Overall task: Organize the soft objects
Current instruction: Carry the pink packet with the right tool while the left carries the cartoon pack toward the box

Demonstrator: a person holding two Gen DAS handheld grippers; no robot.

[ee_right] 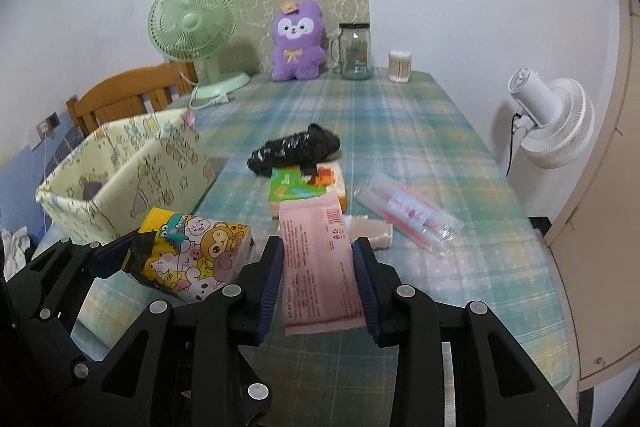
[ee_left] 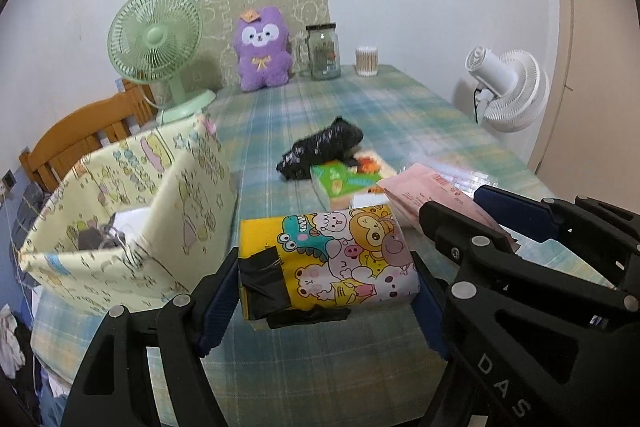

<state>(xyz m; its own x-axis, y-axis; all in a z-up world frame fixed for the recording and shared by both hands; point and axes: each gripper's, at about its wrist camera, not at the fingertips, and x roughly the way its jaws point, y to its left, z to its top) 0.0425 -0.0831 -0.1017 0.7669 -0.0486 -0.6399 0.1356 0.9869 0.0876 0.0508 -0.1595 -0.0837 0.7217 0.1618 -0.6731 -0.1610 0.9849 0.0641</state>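
My left gripper [ee_left: 326, 291] is shut on a cartoon-print tissue pack [ee_left: 328, 263], yellow with animals, held just above the plaid table; the pack also shows in the right wrist view [ee_right: 192, 251]. My right gripper [ee_right: 318, 267] is shut on a flat pink pack [ee_right: 316, 267], also visible in the left wrist view [ee_left: 436, 199]. A pale yellow fabric storage box [ee_left: 132, 211] stands open at the left, with some items inside. A green tissue pack [ee_right: 304, 187] and a black plastic bag [ee_right: 294, 149] lie mid-table.
A purple plush [ee_right: 298, 41], glass jar [ee_right: 355, 47], cotton swab tub [ee_right: 400, 66] and green fan [ee_right: 194, 27] stand at the table's far end. A clear packet with red sticks [ee_right: 408, 215] lies right. A white fan [ee_right: 554, 119] is beyond the right edge, a wooden chair [ee_right: 128, 95] left.
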